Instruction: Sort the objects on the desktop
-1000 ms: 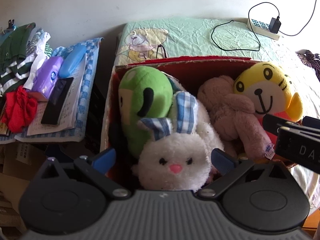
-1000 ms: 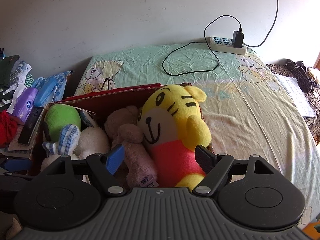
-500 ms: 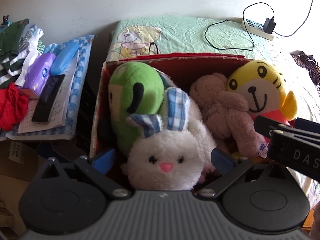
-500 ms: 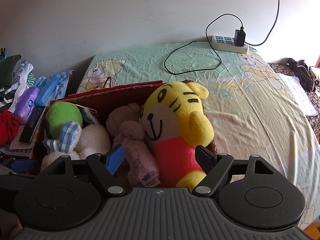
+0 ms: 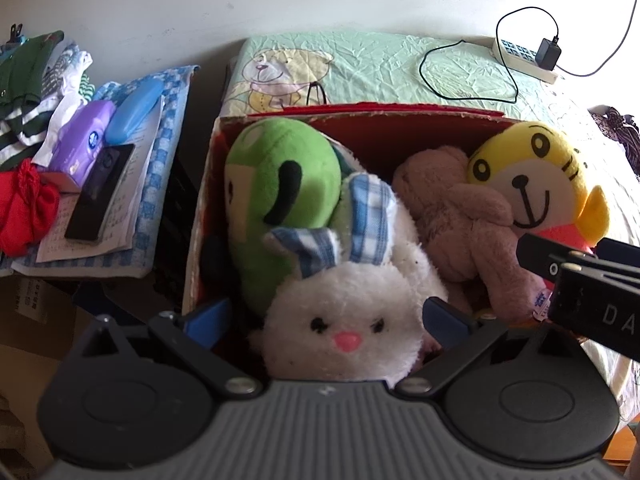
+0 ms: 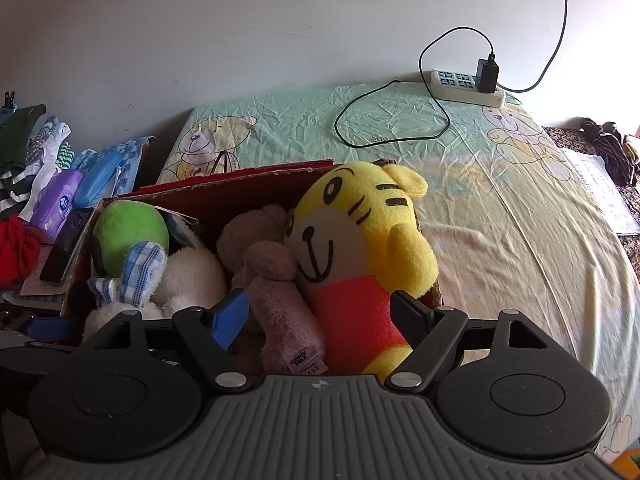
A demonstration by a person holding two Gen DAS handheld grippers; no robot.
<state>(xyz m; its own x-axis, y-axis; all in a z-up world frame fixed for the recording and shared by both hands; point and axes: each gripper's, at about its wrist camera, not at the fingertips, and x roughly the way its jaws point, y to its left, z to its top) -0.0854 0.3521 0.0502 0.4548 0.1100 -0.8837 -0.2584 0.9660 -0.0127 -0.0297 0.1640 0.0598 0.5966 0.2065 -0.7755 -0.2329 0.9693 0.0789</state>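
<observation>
A cardboard box with a red inside holds several plush toys. A green plush leans at its left, with a white bunny with blue checked ears in front of it. A brown bear and a yellow tiger fill the right side. My left gripper is open, its blue-padded fingers on either side of the bunny's head. My right gripper is open too, low over the bear's leg and the tiger's red body. Its black frame shows at the right of the left wrist view.
The box sits on a bed with a pale green bear-print sheet. A power strip with a charger and a looped black cable lies by the wall. Left of the box, a blue checked cloth carries a purple tissue pack, blue case, black phone, papers and clothes.
Both grippers have drifted only slightly over the box and stay open. The toys have not moved.
</observation>
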